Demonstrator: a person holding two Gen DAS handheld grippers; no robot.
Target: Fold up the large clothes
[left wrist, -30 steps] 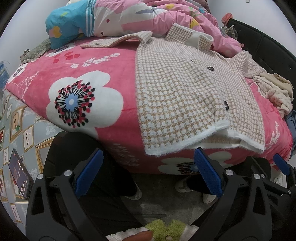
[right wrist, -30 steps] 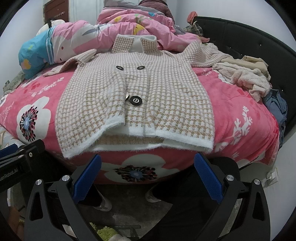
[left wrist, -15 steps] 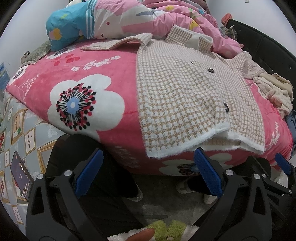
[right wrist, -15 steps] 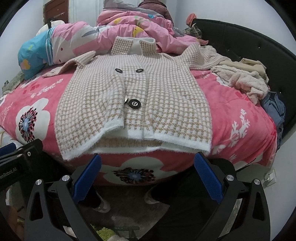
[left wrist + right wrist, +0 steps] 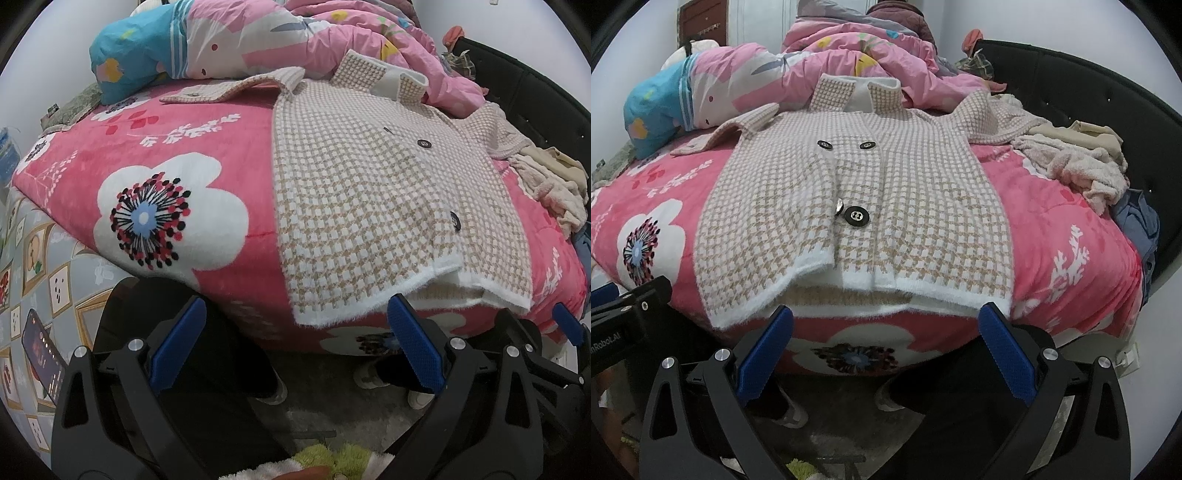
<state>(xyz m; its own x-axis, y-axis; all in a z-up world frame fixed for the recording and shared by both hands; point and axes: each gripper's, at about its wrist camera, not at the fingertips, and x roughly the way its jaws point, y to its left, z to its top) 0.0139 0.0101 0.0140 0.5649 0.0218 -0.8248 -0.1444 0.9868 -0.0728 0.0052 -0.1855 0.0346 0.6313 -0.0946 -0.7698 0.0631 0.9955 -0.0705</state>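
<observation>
1. The houndstooth cardigan [image 5: 857,206] lay face up and buttoned on the pink flowered blanket [image 5: 207,147] of the bed, hem at the near edge, collar toward the heaped quilt [image 5: 849,55].
2. Both tools hung below the hem, over the floor. The left gripper [image 5: 295,347] had its jaws spread wide and held nothing; the right gripper [image 5: 884,350] was just the same, released and empty.
3. The step in hand looked like the reach for the first fold, and no fold was started yet.
4. To do it well, I'd say each gripper should take a hem corner, the left one below the near-left corner, the right one at the far corner, and pinch both layers together, since the front panel gaped off the back at the hem.
5. The left sleeve [image 5: 236,86] stretched out sideways and the right sleeve [image 5: 993,118] ran toward the pile of clothes [image 5: 1082,166]; those probably wanted tucking in first.
6. Material: a thick, fuzzy knit in beige and white checks with a fluffy white border, soft and likely to sag when lifted.
7. Dark round buttons [image 5: 856,218] sat in pairs down the front; the blue pads [image 5: 764,354] looked ridged for grip.
</observation>
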